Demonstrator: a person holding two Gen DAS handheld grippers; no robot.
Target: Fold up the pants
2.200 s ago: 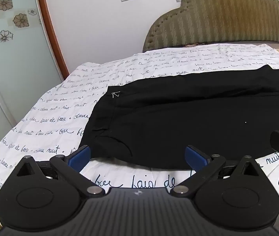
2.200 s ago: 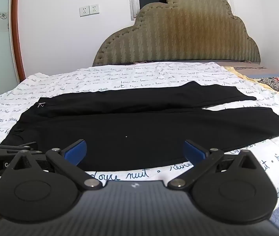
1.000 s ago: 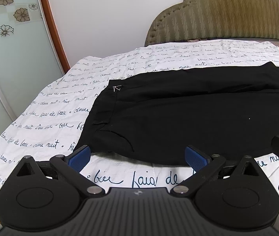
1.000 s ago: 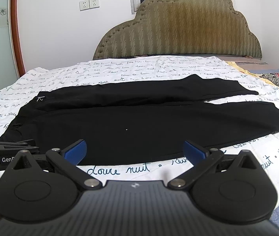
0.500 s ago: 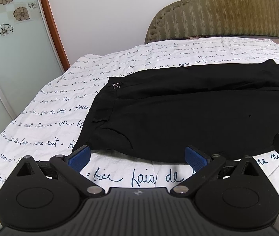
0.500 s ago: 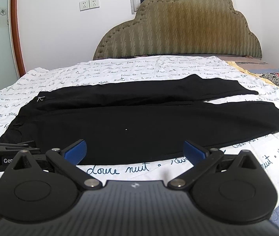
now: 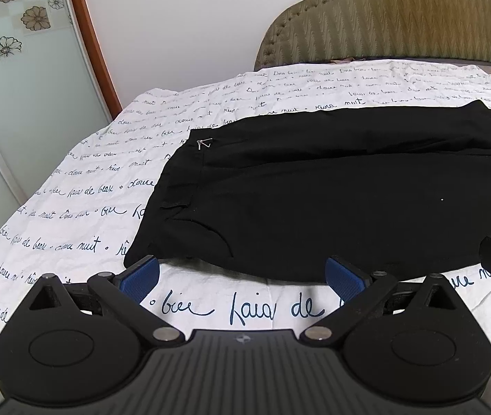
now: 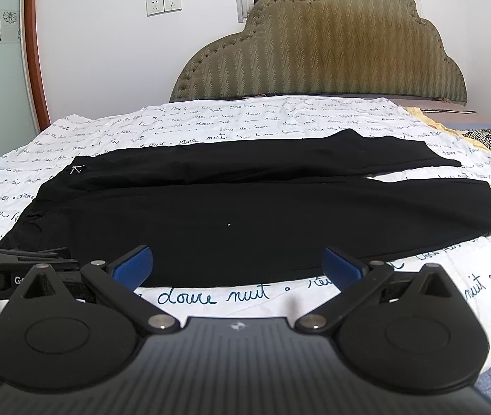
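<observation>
Pants (image 8: 245,214) lay flat across mid-frame on the bed (image 8: 210,128); left claw (image 7: 242,275) and right claw (image 8: 236,266) both gaped apart at the bottom, gripping nothing.

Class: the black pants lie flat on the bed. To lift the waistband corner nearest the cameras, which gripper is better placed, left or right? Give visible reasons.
Probably the left. The left gripper is open just before the near waist corner of the pants. The right gripper, also open, faces mid-leg, with the waist far to its left.
</observation>
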